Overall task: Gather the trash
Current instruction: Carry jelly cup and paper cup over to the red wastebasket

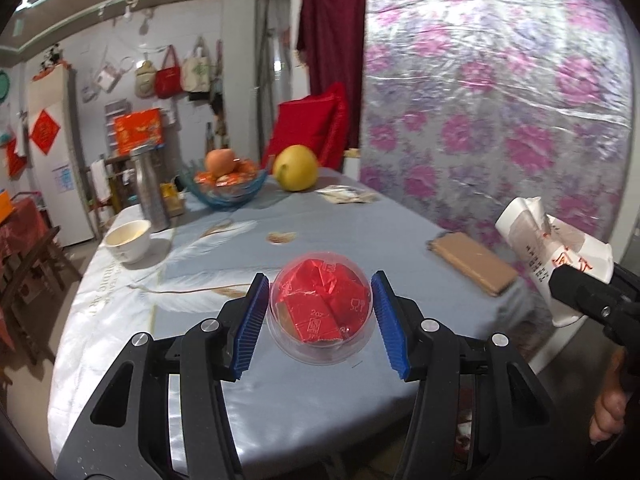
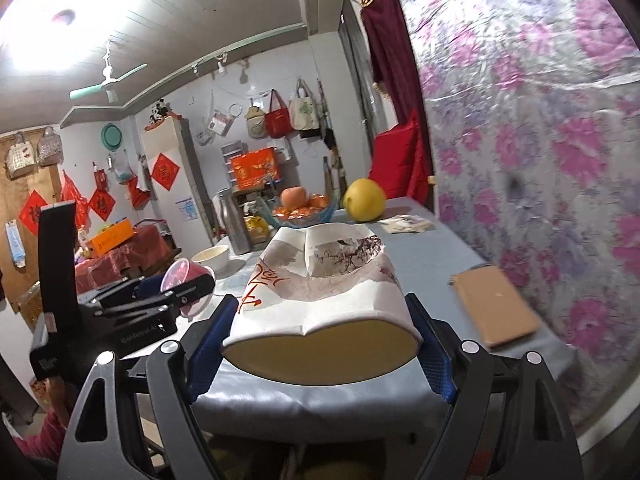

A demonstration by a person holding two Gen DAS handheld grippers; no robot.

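Observation:
My left gripper (image 1: 320,280) is shut on a small clear plastic cup (image 1: 322,312) stuffed with red foil wrappers, held just above the table. Both blue pads (image 1: 252,320) press its sides. My right gripper (image 2: 320,304) is shut on a crushed white paper cup (image 2: 320,280) printed with red lettering, its open mouth facing the camera. The left wrist view shows that paper cup (image 1: 556,248) at the right edge, sticking out of the right gripper (image 1: 576,284). In the right wrist view the left gripper (image 2: 176,292) and its clear cup (image 2: 182,276) sit at the left.
The table (image 1: 320,220) has a grey-blue feather-print cloth. On it are a flat brown case (image 1: 472,264), a crumpled wrapper (image 1: 348,194), a small scrap (image 1: 282,237), a pomelo (image 1: 296,168), a fruit bowl (image 1: 226,188), a steel flask (image 1: 150,188) and a white bowl (image 1: 128,240). A plastic-wrapped floral mattress (image 1: 500,100) stands to the right.

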